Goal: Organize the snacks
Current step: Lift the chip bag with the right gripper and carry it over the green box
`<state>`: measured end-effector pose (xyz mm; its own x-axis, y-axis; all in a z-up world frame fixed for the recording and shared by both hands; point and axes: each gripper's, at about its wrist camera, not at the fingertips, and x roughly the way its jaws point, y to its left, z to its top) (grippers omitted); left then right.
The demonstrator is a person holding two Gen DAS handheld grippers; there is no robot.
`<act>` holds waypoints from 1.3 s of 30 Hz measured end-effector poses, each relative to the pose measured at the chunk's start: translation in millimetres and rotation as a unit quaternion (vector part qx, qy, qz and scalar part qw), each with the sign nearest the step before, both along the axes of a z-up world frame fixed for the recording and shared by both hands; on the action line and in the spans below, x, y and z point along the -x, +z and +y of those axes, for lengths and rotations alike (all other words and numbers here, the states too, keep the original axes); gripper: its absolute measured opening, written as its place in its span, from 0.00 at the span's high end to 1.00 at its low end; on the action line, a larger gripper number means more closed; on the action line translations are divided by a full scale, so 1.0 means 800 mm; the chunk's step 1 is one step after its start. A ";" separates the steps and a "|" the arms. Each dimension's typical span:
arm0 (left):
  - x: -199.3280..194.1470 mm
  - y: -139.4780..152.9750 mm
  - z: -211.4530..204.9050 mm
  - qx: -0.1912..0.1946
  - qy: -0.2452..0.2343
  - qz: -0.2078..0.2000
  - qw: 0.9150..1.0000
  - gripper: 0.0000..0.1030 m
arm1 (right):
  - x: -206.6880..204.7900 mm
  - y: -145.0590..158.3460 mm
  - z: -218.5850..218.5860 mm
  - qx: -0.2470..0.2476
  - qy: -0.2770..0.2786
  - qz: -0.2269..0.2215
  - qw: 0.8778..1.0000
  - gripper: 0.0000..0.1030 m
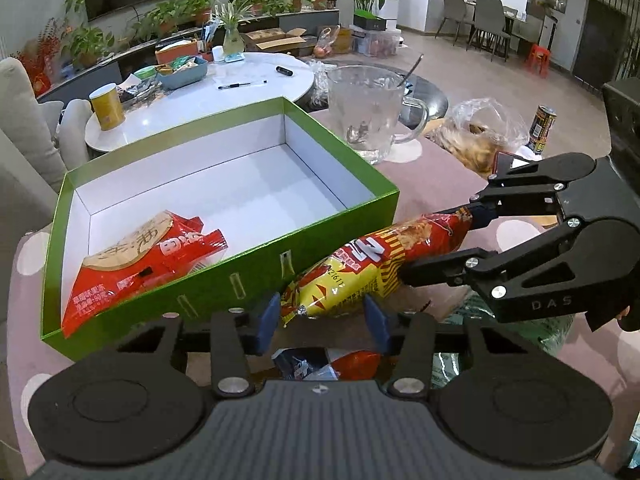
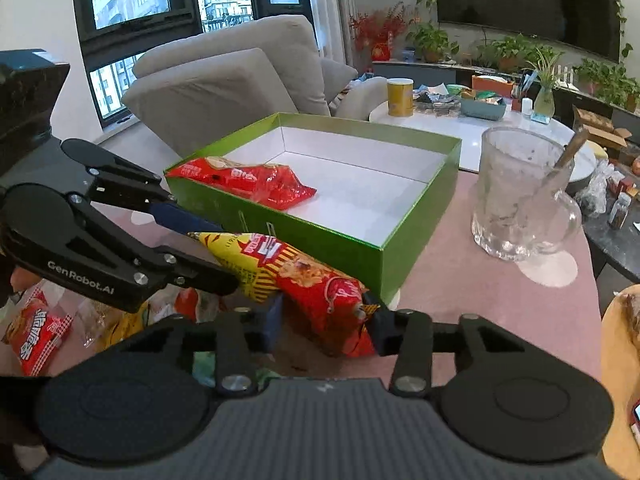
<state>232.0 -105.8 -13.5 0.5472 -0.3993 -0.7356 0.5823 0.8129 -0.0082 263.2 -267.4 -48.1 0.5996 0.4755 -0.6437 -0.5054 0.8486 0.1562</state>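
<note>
A yellow-and-red snack bag hangs in the air beside the near wall of the green box, held at both ends. My left gripper is shut on its yellow end. My right gripper is shut on its red end; it shows in the left wrist view too. The bag also shows in the right wrist view, with the left gripper on its yellow tip. A red snack bag lies inside the box at its left end, also seen in the right wrist view.
A glass mug with a spoon stands right of the box on the pink tablecloth. Loose snack packets lie at the near left. A plastic bag of food and a can sit at the right.
</note>
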 end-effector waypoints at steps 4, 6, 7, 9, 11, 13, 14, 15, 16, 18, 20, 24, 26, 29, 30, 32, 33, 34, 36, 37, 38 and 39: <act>0.005 0.003 0.000 0.007 -0.008 -0.001 1.000 0.64 | 0.007 0.007 -0.002 -0.007 -0.015 0.009 1.000 0.26; 0.007 0.010 0.000 0.018 -0.012 -0.003 1.000 0.64 | 0.010 0.013 -0.001 -0.009 -0.023 0.009 1.000 0.27; 0.009 0.014 0.000 0.023 -0.013 -0.005 1.000 0.64 | 0.012 0.019 0.001 -0.008 -0.024 0.006 1.000 0.27; 0.016 0.025 -0.001 0.028 -0.016 -0.015 0.999 0.64 | 0.015 0.031 0.006 -0.003 -0.028 -0.005 1.000 0.28; 0.023 0.037 -0.001 0.028 -0.019 -0.032 0.999 0.64 | 0.018 0.043 0.007 -0.006 -0.035 -0.011 0.999 0.28; 0.027 0.047 -0.001 0.029 -0.022 -0.045 0.998 0.64 | 0.020 0.054 0.004 -0.018 -0.045 -0.009 0.999 0.29; 0.028 0.051 0.000 0.031 -0.022 -0.049 0.998 0.64 | 0.020 0.058 0.003 -0.024 -0.050 -0.006 0.998 0.29; 0.029 0.056 0.001 0.033 -0.021 -0.053 0.998 0.64 | 0.019 0.062 0.002 -0.029 -0.055 -0.006 0.998 0.29; 0.029 0.061 0.001 0.033 -0.021 -0.058 0.998 0.64 | 0.019 0.066 0.003 -0.033 -0.060 -0.008 0.998 0.29; 0.029 0.072 0.001 0.027 -0.020 -0.073 0.997 0.64 | 0.017 0.072 0.005 -0.038 -0.067 -0.015 0.997 0.30; 0.024 0.086 0.000 0.023 -0.024 -0.086 0.996 0.64 | 0.010 0.081 0.007 -0.049 -0.072 -0.020 0.996 0.30; 0.004 0.105 -0.006 0.012 -0.027 -0.099 0.995 0.64 | -0.015 0.094 0.011 -0.078 -0.079 -0.027 0.993 0.30; -0.010 0.109 -0.009 0.008 -0.025 -0.098 0.995 0.65 | -0.032 0.095 0.014 -0.086 -0.083 -0.026 0.992 0.30; -0.036 0.106 -0.013 -0.002 -0.017 -0.091 0.996 0.67 | -0.061 0.087 0.014 -0.094 -0.105 -0.008 0.990 0.33; -0.043 0.102 -0.012 -0.004 -0.011 -0.086 0.996 0.66 | -0.068 0.083 0.012 -0.097 -0.111 0.000 0.989 0.34; -0.050 0.093 -0.007 -0.004 0.003 -0.076 0.997 0.64 | -0.082 0.071 0.007 -0.104 -0.124 0.022 0.987 0.34; -0.050 0.088 -0.002 -0.001 0.004 -0.072 0.997 0.58 | -0.086 0.063 0.003 -0.108 -0.130 0.033 0.985 0.34; -0.049 0.083 0.003 0.002 0.006 -0.068 0.998 0.47 | -0.085 0.059 0.001 -0.111 -0.132 0.037 0.984 0.34; -0.044 0.073 0.011 0.009 0.019 -0.064 0.998 0.34 | -0.082 0.052 -0.001 -0.113 -0.134 0.042 0.984 0.34; -0.041 0.068 0.014 0.012 0.024 -0.061 0.998 0.33 | -0.082 0.050 -0.001 -0.112 -0.134 0.045 0.984 0.34; -0.038 0.063 0.017 0.016 0.028 -0.055 0.998 0.33 | -0.083 0.048 0.000 -0.111 -0.135 0.048 0.984 0.34; -0.036 0.060 0.019 0.022 0.032 -0.048 0.998 0.33 | -0.081 0.048 0.001 -0.109 -0.136 0.049 0.983 0.34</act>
<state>260.5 -90.6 34.6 0.6403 -0.3924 -0.6604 0.5292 0.8485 0.0090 328.3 -266.9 -10.0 0.6643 0.4389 -0.6051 -0.2373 0.8914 0.3860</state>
